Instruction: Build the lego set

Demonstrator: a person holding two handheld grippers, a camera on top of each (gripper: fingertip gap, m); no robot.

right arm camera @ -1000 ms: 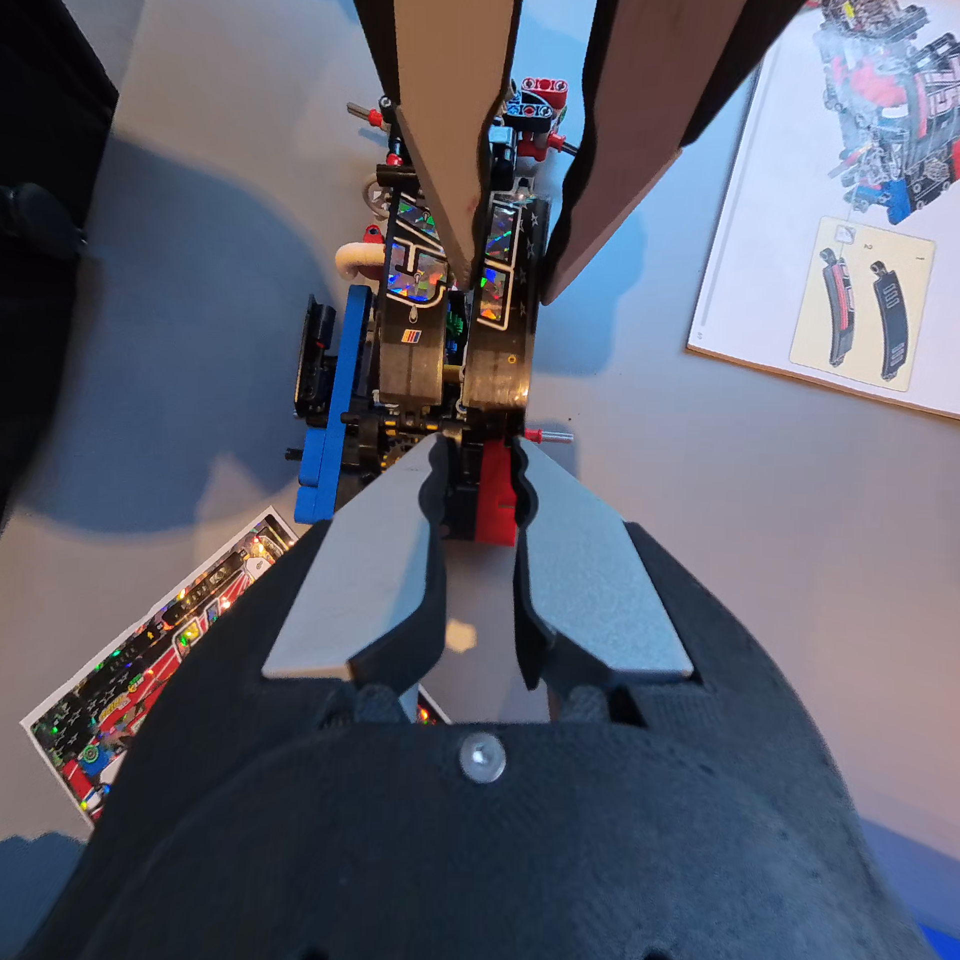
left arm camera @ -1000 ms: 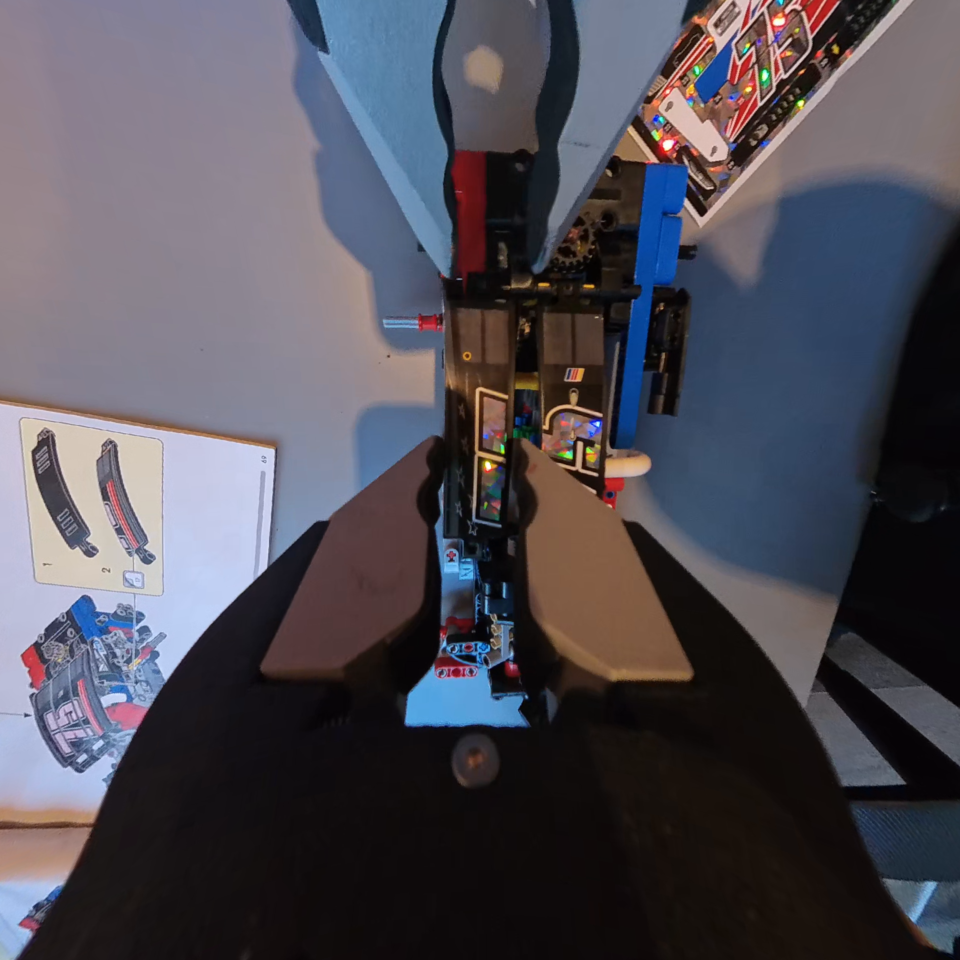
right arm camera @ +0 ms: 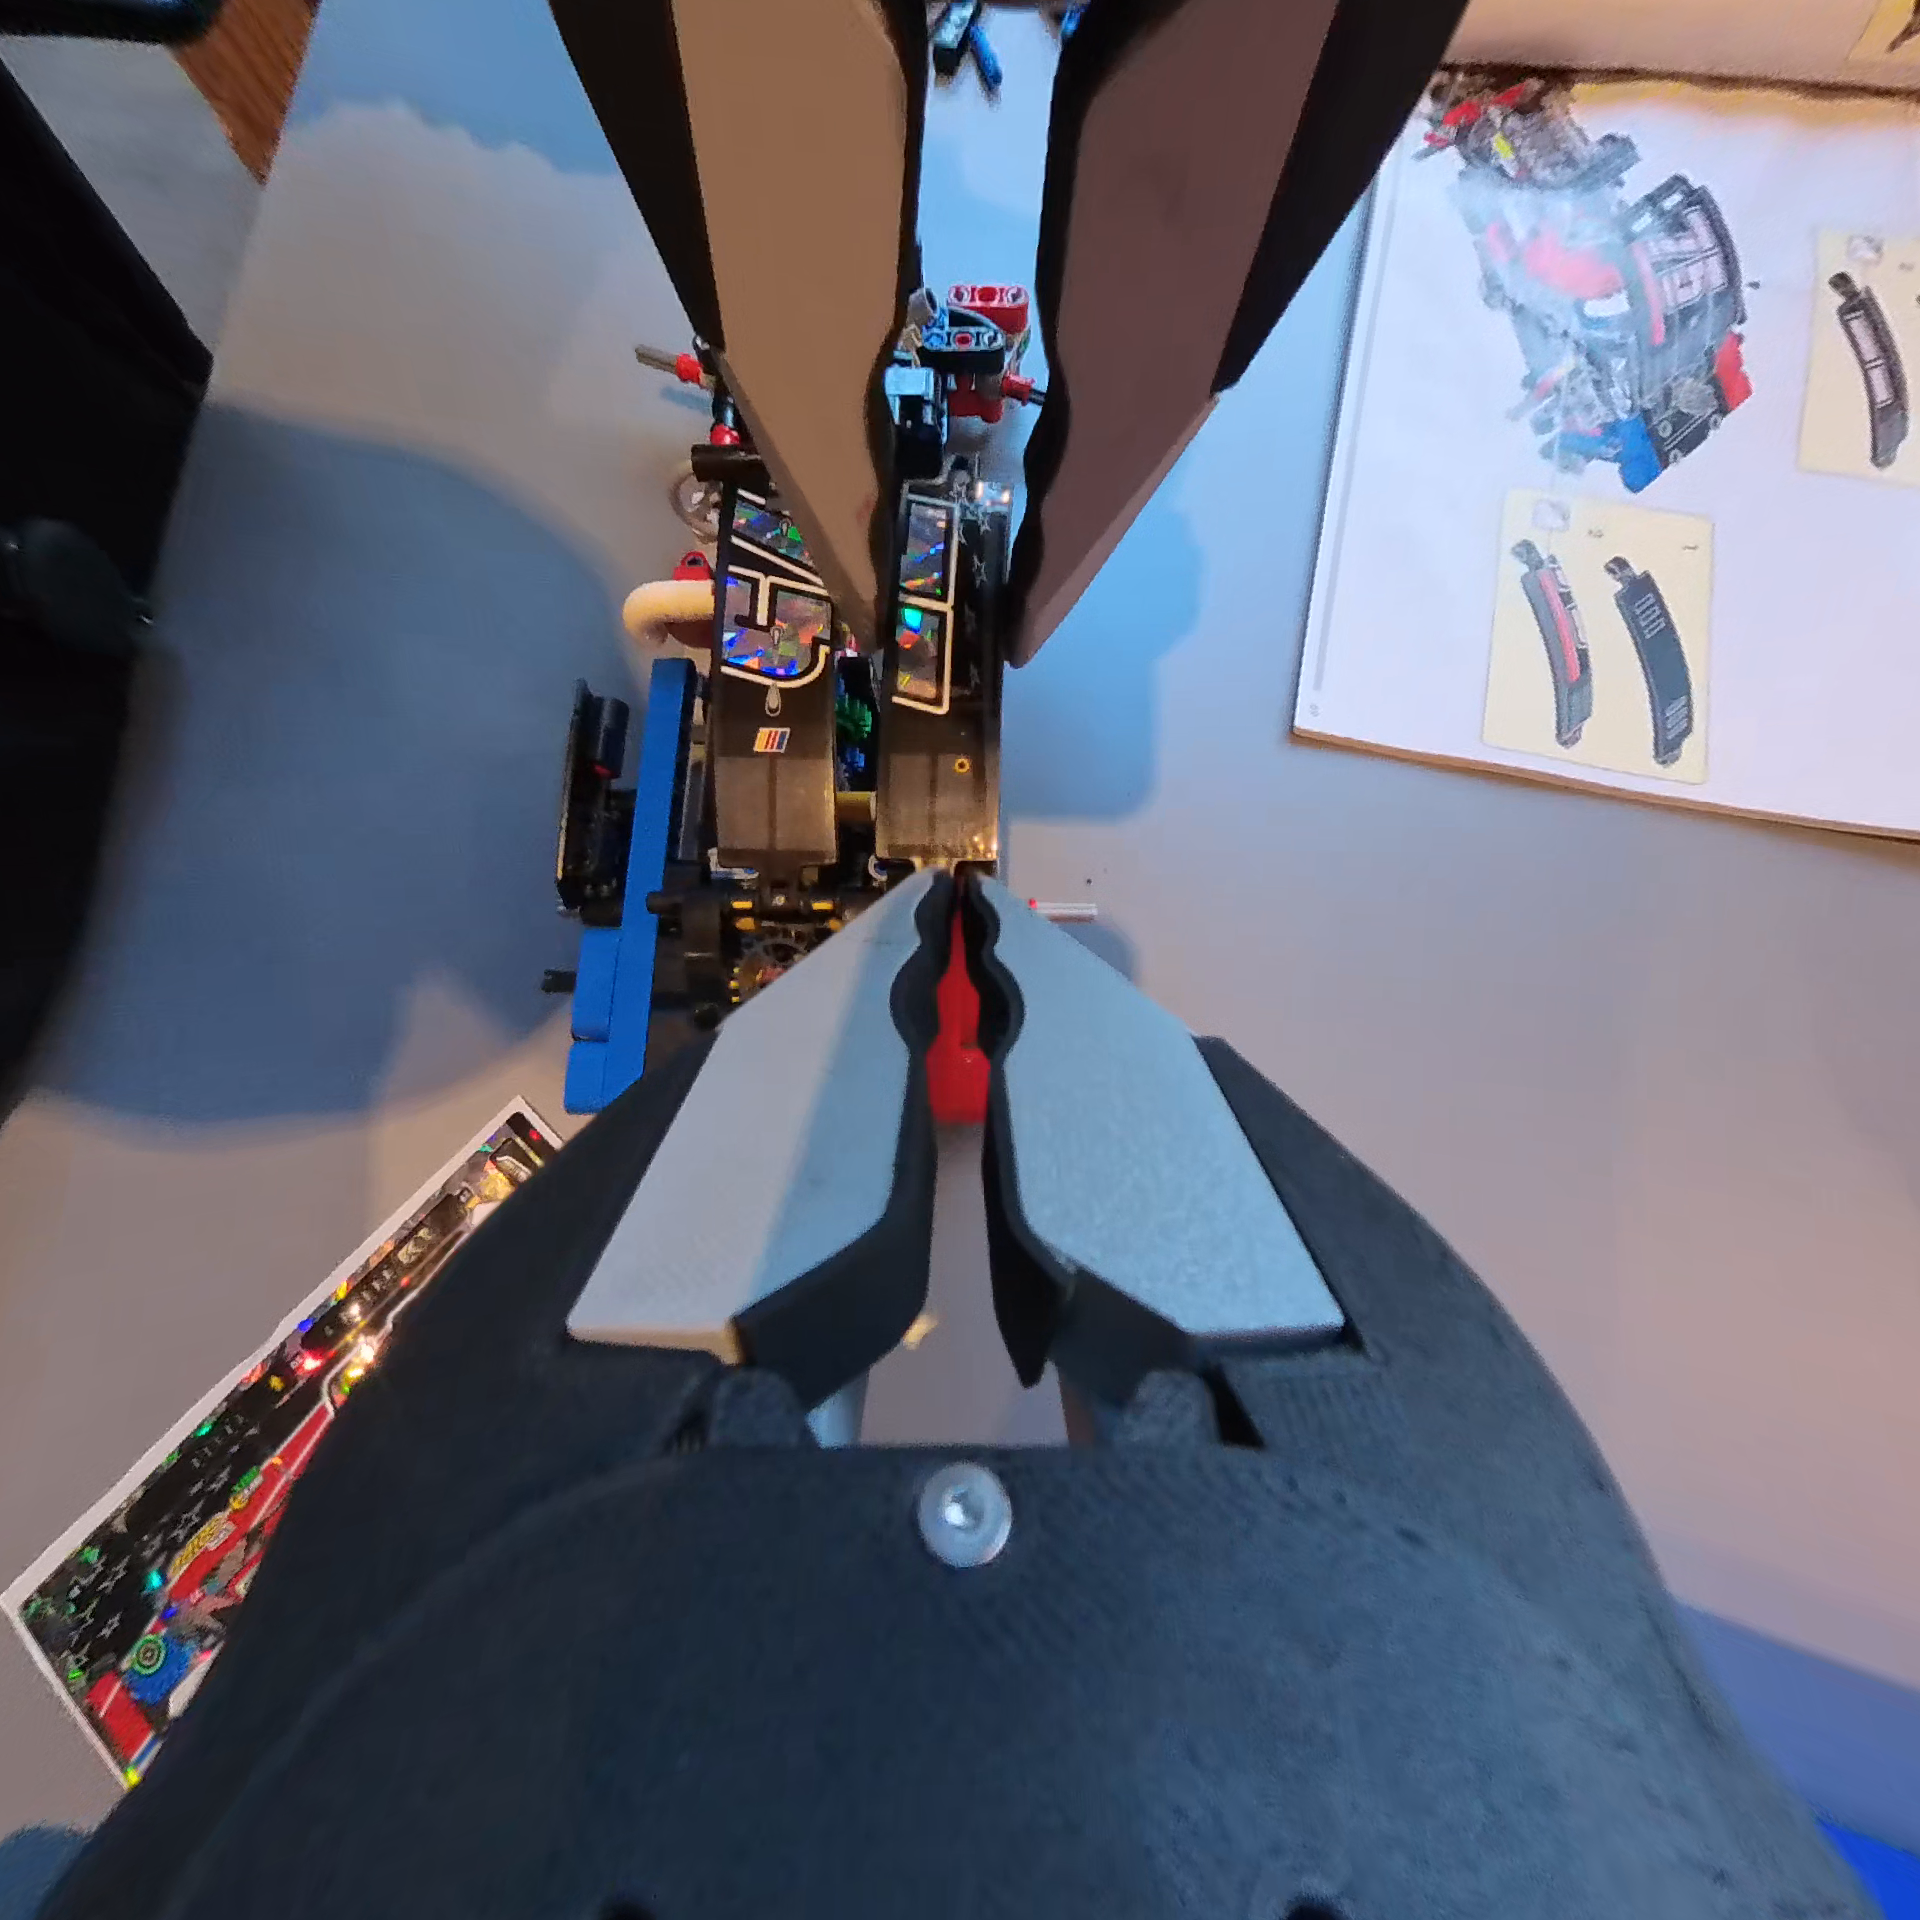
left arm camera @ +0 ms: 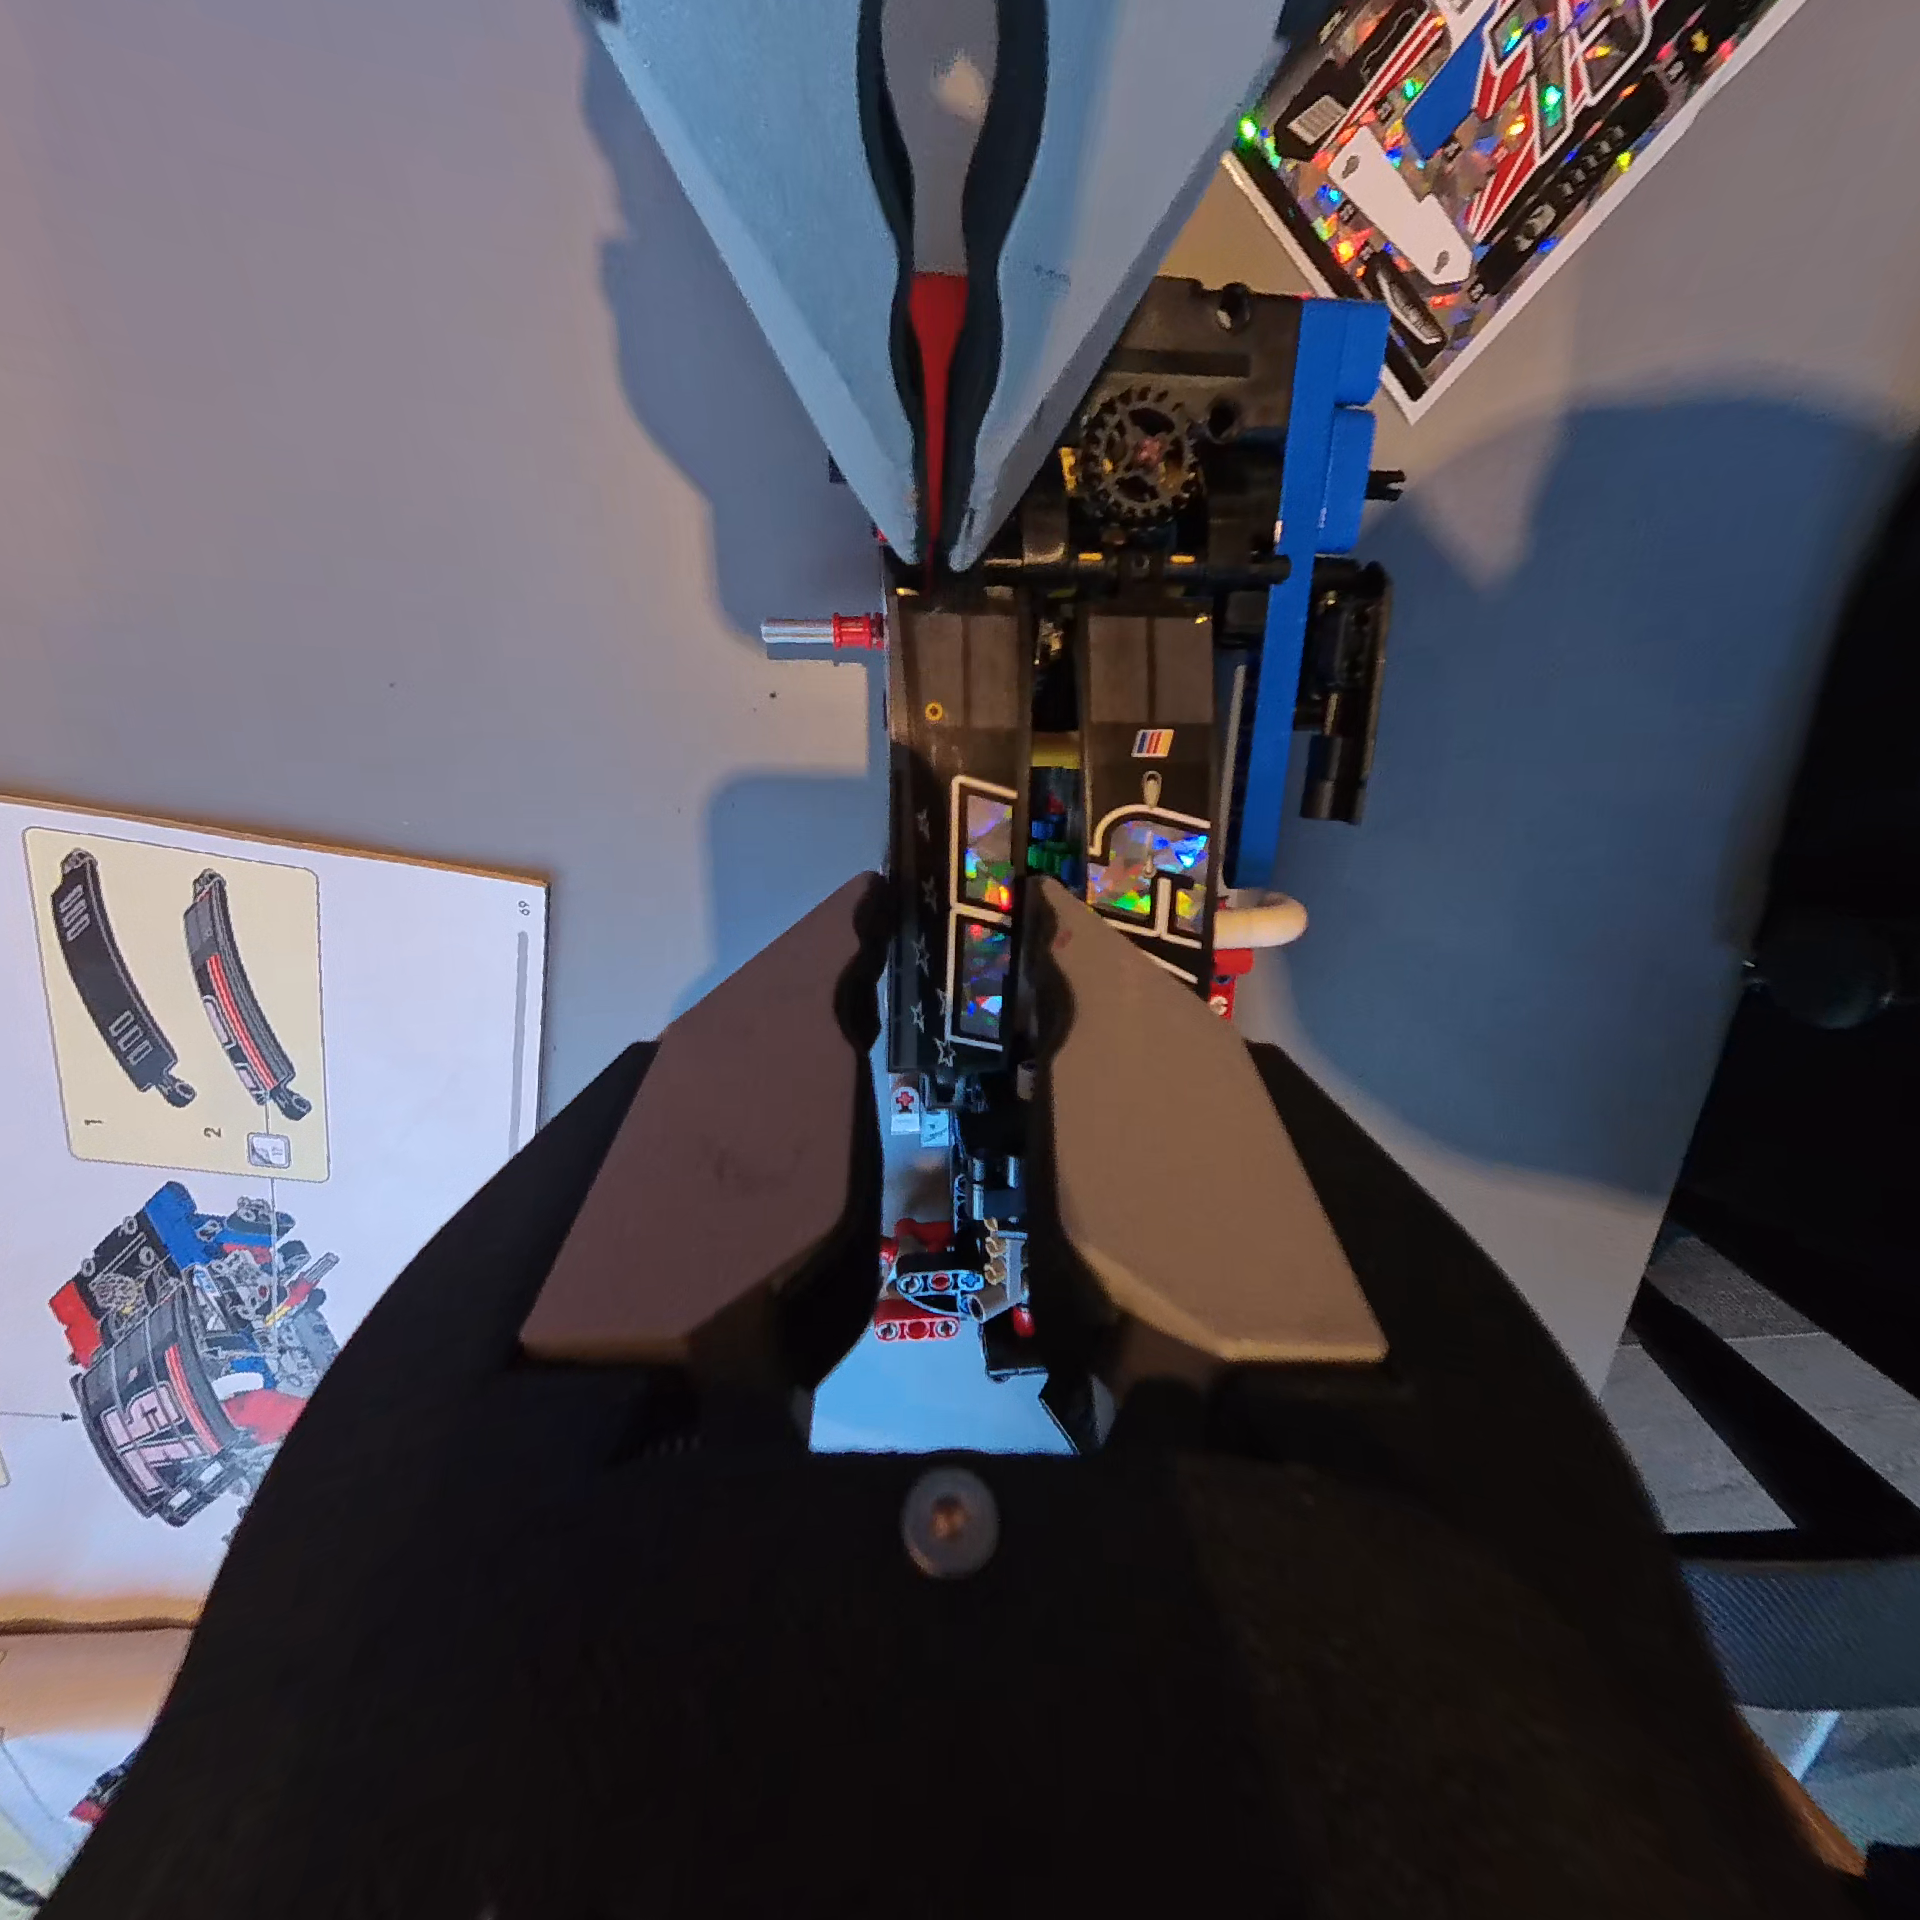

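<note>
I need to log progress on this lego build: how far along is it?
Done: the model has its blue side, a gear and stickered black panels. In hand: the left gripper clamps one panel, and the right gripper pinches a red piece at the model's end. Left: the sticker sheet still holds stickers; the instruction booklet lies open.

The red piece (right arm camera: 954,1039) shows only as a sliver between the right gripper's (right arm camera: 951,883) fingers (right arm camera: 831,1101) — its shape cannot be told. The left gripper (left arm camera: 956,904) covers the near end of the lego model (left arm camera: 1101,727). The instruction booklet (left arm camera: 416,1039) runs off the left edge, the sticker sheet (left arm camera: 1507,156) off the top — both are cut.
</note>
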